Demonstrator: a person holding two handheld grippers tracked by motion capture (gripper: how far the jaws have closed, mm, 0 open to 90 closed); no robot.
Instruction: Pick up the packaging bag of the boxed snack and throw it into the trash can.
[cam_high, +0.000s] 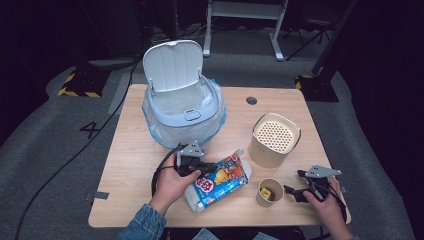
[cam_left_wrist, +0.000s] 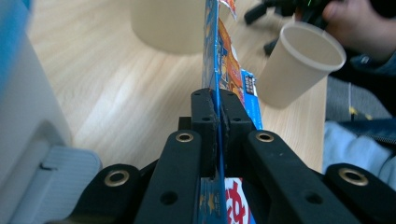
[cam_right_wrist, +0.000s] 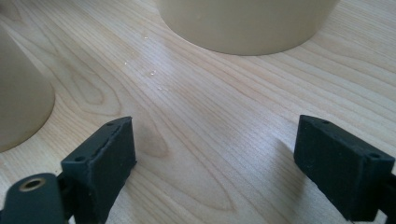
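Note:
A blue snack bag (cam_high: 220, 182) with orange print lies near the table's front edge, one end raised. My left gripper (cam_high: 200, 167) is shut on that bag's edge; in the left gripper view the pads (cam_left_wrist: 205, 112) pinch the thin blue film (cam_left_wrist: 229, 65) between them. My right gripper (cam_high: 292, 192) rests low at the front right, open, its jaws (cam_right_wrist: 215, 158) wide apart over bare wood with nothing between them. A small paper cup (cam_high: 270, 192) with something yellow inside stands just left of it.
A grey bin (cam_high: 182, 107) with a plastic liner and its lid raised stands at the back left. A beige canister (cam_high: 275, 140) with a perforated top stands right of centre. The wooden table (cam_high: 130, 165) has a round hole (cam_high: 251, 100) near its far edge.

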